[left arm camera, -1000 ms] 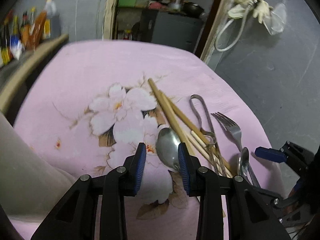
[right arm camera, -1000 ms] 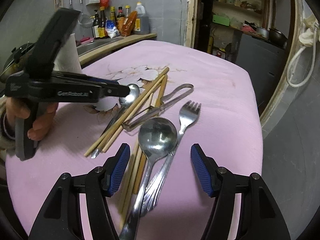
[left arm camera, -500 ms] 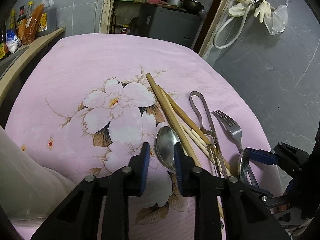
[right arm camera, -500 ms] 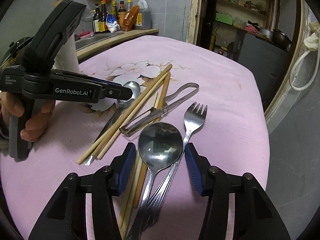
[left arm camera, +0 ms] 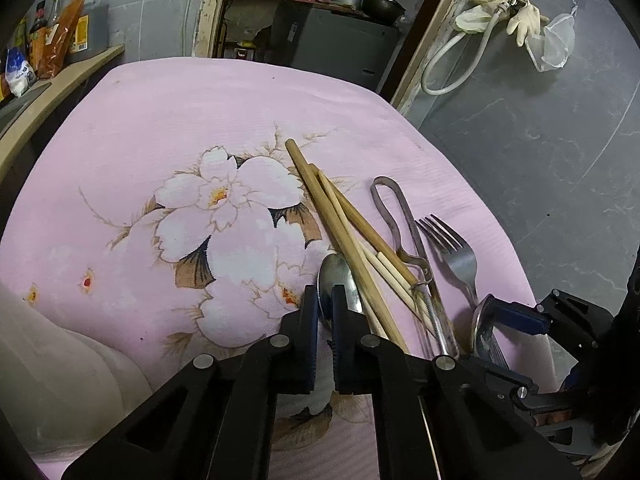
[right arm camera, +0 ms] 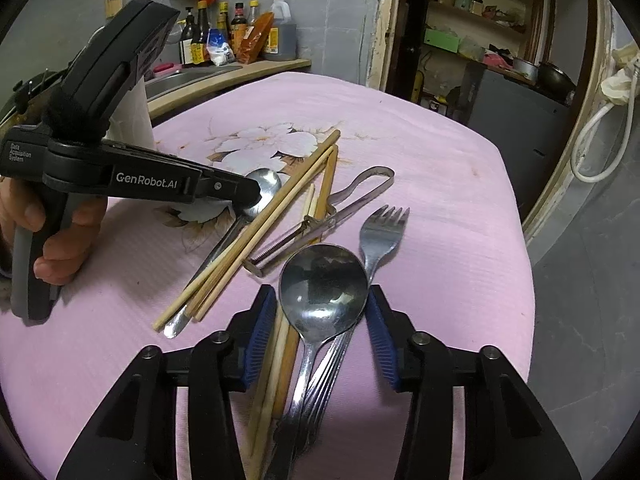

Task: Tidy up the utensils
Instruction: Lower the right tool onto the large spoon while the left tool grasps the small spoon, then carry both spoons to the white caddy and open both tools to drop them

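Observation:
Utensils lie heaped on a pink flowered tablecloth (left arm camera: pixel 192 120) (right arm camera: pixel 440 184). My left gripper (left arm camera: pixel 326 294) (right arm camera: pixel 250 198) is shut on the bowl edge of a small spoon (left arm camera: pixel 340 276) (right arm camera: pixel 266 182), whose handle runs under several wooden chopsticks (left arm camera: pixel 340 232) (right arm camera: pixel 276 212). My right gripper (right arm camera: pixel 322 296) (left arm camera: pixel 494 330) is closing, its blue pads (right arm camera: pixel 262 332) flanking and touching the bowl of a large spoon (right arm camera: pixel 322 284) (left arm camera: pixel 480 322). That spoon rests on more cutlery handles. A fork (right arm camera: pixel 382 230) (left arm camera: pixel 456 256) and a metal peeler (right arm camera: pixel 340 204) (left arm camera: pixel 400 232) lie beside it.
A white paper roll (right arm camera: pixel 132 124) stands at the table's left behind the person's hand (right arm camera: pixel 60 256). Sauce bottles (right arm camera: pixel 240 36) line a wooden counter beyond. A dark cabinet (right arm camera: pixel 516 108) and a doorway with shelves are behind the far edge; the right edge drops to grey floor.
The left jaws closed from open onto the small spoon's bowl. The right jaws narrowed from wide apart to the sides of the large spoon's bowl. Neither hand shifted much.

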`<act>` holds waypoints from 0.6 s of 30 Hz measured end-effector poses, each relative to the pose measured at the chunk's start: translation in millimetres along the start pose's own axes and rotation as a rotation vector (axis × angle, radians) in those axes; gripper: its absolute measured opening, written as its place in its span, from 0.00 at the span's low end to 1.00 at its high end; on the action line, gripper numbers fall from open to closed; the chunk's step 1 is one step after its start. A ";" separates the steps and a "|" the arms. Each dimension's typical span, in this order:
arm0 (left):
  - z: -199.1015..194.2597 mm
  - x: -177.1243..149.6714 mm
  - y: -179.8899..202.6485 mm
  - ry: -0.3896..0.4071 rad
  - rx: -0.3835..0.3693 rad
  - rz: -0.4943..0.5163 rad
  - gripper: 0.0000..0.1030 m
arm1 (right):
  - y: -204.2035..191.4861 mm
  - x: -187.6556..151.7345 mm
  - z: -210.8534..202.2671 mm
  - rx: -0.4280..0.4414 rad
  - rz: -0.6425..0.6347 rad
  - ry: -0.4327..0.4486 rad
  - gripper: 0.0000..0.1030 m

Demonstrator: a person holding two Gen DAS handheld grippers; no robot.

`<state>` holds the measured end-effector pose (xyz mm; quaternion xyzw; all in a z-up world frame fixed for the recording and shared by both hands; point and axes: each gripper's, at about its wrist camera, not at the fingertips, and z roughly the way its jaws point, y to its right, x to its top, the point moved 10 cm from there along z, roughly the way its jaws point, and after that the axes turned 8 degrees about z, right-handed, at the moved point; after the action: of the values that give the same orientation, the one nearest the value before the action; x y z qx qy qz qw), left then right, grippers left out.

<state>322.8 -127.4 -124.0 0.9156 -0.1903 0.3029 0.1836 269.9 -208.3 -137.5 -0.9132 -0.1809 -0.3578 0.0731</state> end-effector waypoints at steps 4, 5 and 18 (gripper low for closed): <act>-4.4 -0.2 2.0 0.015 -0.011 -0.003 0.02 | -0.4 -0.6 -1.6 -0.012 0.003 0.010 0.39; -5.6 0.0 2.4 0.020 -0.013 -0.004 0.02 | -1.3 -0.3 -2.8 -0.019 -0.002 0.017 0.39; -97.5 10.5 18.7 0.374 0.153 0.119 0.00 | 1.0 16.7 -69.2 -0.130 0.023 0.344 0.39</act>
<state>274.8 -102.0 -40.3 0.8418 -0.1830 0.4915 0.1276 238.2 -222.8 -75.4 -0.8433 -0.1317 -0.5188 0.0481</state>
